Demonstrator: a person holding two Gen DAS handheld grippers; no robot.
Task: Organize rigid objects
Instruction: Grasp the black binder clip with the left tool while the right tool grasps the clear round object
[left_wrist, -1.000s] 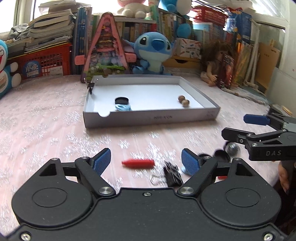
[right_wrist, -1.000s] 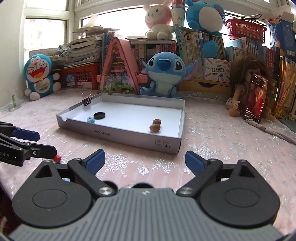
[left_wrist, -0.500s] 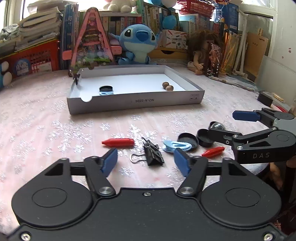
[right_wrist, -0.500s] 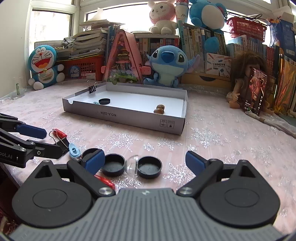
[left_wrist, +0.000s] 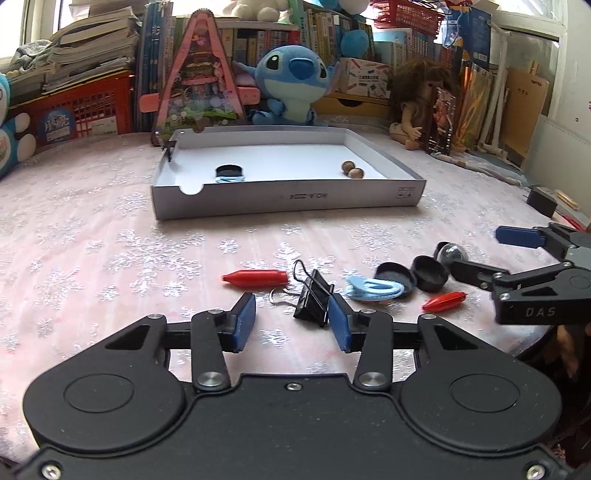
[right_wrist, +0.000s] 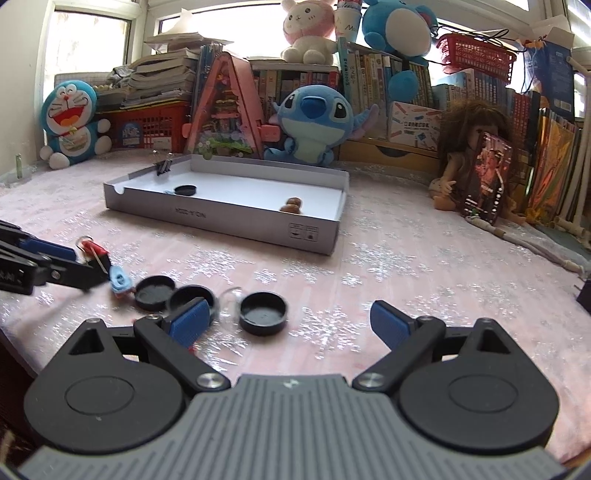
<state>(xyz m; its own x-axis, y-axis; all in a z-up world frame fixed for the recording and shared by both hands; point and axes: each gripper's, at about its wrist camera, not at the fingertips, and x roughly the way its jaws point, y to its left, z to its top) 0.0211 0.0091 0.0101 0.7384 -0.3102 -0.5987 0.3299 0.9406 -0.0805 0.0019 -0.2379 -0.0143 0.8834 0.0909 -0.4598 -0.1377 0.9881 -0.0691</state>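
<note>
A shallow white box (left_wrist: 288, 201) (right_wrist: 236, 221) sits mid-table holding a black cap (left_wrist: 229, 171), a blue clip and two brown balls (left_wrist: 352, 170). In front of it lie a red peg (left_wrist: 255, 277), a black binder clip (left_wrist: 314, 297), a blue clip (left_wrist: 373, 287), black caps (left_wrist: 428, 273) (right_wrist: 263, 313), a clear ball (left_wrist: 451, 254) and a second red peg (left_wrist: 443, 301). My left gripper (left_wrist: 291, 321) is open, just short of the binder clip. My right gripper (right_wrist: 291, 323) is open and empty, with a black cap between its fingers' line.
Plush toys (right_wrist: 314, 122), a doll (right_wrist: 469, 158), a pink triangular toy house (left_wrist: 199, 85), red baskets and books line the back of the table. A black binder clip (right_wrist: 162, 166) is clipped on the box's far left corner. The table's near edge is close below the loose items.
Both grippers have drawn closer to the loose items. The left gripper's jaws have narrowed somewhat, now near the binder clip. The right gripper shifted right, toward the lone black cap.
</note>
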